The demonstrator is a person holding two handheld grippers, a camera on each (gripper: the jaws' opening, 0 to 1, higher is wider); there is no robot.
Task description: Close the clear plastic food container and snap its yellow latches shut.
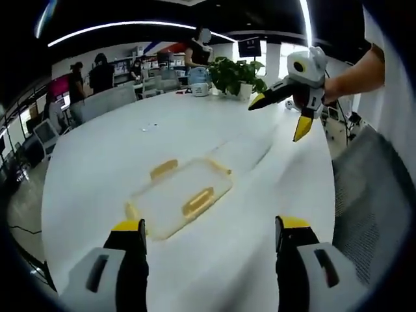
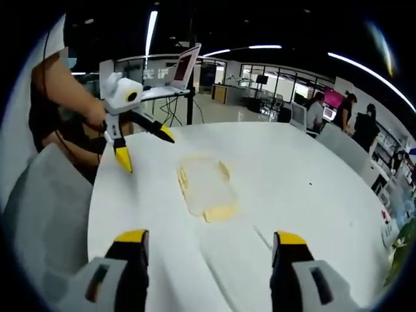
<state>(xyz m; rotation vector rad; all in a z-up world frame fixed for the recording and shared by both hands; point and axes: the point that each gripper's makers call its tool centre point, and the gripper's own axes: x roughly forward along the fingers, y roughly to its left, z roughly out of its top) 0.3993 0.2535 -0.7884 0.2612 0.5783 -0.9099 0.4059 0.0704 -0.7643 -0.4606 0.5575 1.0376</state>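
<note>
White worktop (image 1: 117, 162) carries the container (image 1: 179, 198) lying flat with its lid on, yellow latches (image 1: 198, 201) showing at its edges. Both claws, left (image 1: 211, 227) and right (image 2: 208, 237), hang wide open and empty, well apart from the container. Each claw would do best to press one latch squarely down while the other steadies the container.

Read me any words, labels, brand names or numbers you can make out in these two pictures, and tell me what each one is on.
No text can be read in either view.
Container: clear plastic with yellow latches, no label visible.
Left hand-held gripper and right hand-held gripper: no lettering visible.
Wall screen: dark, too small to read.
Laptop: screen too blurred to read.
</note>
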